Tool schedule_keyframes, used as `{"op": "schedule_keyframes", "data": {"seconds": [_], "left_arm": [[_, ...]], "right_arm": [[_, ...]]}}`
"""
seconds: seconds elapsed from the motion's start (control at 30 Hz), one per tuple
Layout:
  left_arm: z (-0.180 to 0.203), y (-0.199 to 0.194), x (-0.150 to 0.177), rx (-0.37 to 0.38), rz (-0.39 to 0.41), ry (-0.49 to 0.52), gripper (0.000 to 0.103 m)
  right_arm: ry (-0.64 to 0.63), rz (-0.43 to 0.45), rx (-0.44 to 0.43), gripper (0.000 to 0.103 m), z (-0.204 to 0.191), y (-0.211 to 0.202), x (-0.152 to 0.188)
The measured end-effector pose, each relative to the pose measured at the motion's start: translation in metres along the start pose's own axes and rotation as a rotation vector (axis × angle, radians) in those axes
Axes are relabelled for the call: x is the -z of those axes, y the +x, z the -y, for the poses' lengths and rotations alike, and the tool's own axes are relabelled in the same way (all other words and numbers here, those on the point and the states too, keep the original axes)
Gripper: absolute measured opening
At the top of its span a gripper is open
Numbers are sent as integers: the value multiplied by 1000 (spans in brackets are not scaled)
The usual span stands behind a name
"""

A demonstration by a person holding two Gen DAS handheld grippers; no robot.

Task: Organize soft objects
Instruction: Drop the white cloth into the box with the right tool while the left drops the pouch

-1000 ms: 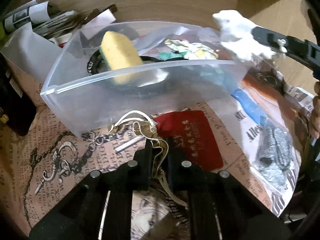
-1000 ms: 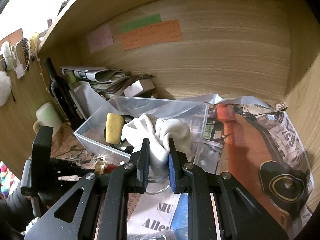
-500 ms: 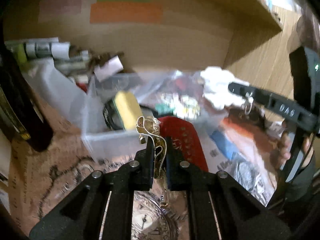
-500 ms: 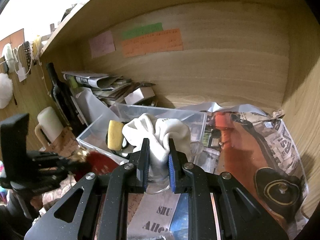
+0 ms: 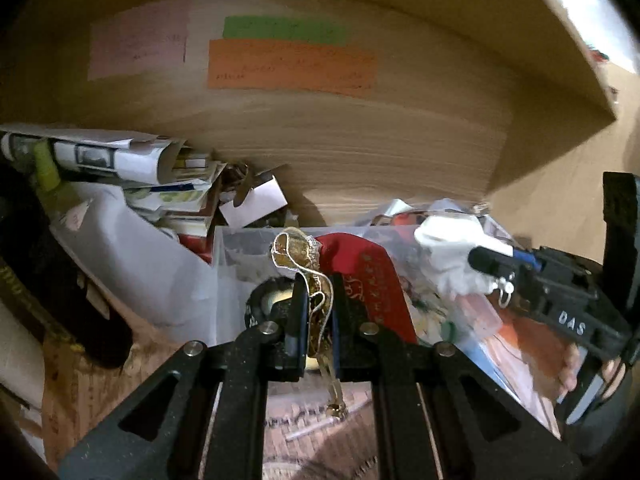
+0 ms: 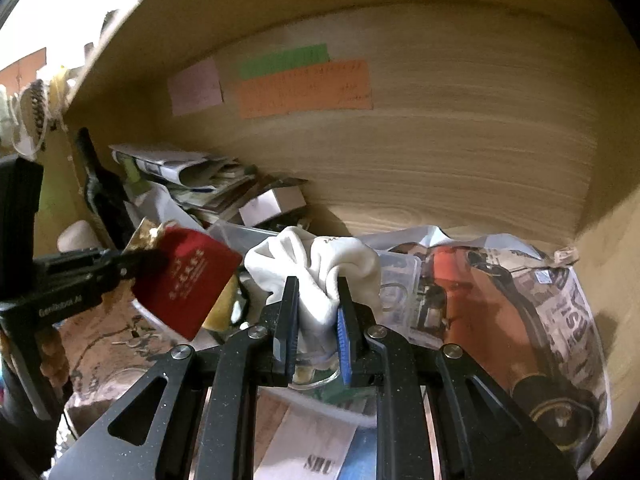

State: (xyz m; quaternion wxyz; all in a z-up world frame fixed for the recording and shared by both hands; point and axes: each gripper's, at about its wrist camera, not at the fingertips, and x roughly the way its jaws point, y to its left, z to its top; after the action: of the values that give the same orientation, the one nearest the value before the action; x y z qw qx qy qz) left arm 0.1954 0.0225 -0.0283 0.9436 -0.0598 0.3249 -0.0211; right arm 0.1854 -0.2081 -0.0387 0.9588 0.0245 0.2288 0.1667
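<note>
Lifted off the table, red pouch [image 5: 368, 276] beside "DAS"-marked right hand-held gripper [image 5: 486, 262].

A lived-in home nook, a wooden alcove under a shelf used as a catch-all. Paper notes [image 6: 304, 88] in pink, green and orange are stuck on the far wooden wall [image 6: 460, 152]. At the far left, rolled newspapers [image 5: 104, 156] and booklets are heaped beside a dark bottle [image 6: 106, 188]. Newsprint [image 6: 560, 320] lines the surface, with a clear plastic bin [image 5: 234, 264] of odds and ends in the middle.
</note>
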Motion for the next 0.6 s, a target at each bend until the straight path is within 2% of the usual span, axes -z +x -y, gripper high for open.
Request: {"op": "schedule_keyframes", "data": {"seconds": [0.2, 0.43, 0.53, 0.6], "left_arm": [[5, 48, -7, -8, -80, 21, 9], [14, 74, 2, -35, -138, 73, 10], [14, 76, 4, -32, -148, 75, 18], [13, 70, 5, -27, -139, 75, 28]], "right_arm": [[-15, -85, 26, 15, 4, 40, -5], [-12, -165, 52, 18, 12, 73, 3], [-17, -185, 63, 28, 13, 77, 5], [-25, -183, 73, 35, 12, 75, 5]]}}
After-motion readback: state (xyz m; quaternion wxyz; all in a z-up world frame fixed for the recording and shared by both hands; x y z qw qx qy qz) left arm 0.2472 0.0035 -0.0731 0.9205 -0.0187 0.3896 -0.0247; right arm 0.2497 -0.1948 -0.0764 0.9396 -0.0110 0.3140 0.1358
